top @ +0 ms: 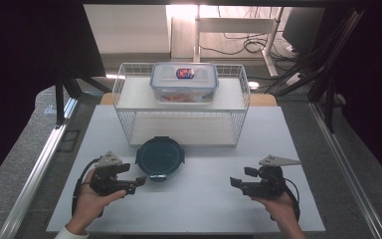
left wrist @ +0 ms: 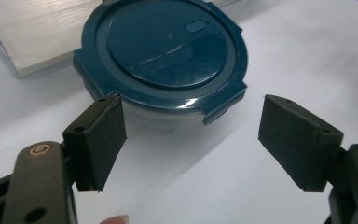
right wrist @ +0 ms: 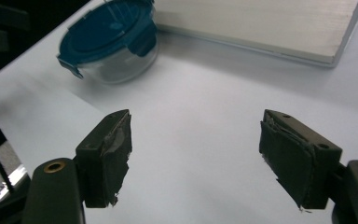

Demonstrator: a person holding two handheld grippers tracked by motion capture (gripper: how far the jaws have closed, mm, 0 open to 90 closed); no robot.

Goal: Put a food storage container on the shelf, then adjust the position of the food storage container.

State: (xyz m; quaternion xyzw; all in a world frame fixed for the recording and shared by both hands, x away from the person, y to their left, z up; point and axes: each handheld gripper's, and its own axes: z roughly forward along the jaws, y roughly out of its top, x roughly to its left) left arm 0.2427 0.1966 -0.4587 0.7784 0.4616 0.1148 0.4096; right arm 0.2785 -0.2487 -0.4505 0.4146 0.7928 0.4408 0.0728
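Observation:
A round glass container with a dark blue clip lid (top: pixel 159 158) sits on the white table, just in front of the wire rack. In the left gripper view the round container (left wrist: pixel 168 60) lies close ahead of the open jaws. My left gripper (top: pixel 138 182) is at its near left side, open, holding nothing. My right gripper (top: pixel 235 183) hangs open over bare table at the right, well apart from it. The right gripper view has the round container (right wrist: pixel 109 42) at upper left. A rectangular clear box with a blue-rimmed lid (top: pixel 184 82) rests on the rack's top shelf.
The white wire rack (top: pixel 181 105) stands at the table's far middle, with a pale lower shelf board (right wrist: pixel 261 23). The white table (top: pixel 199 199) has open surface between the two grippers. Dark curtains and metal rails flank the table.

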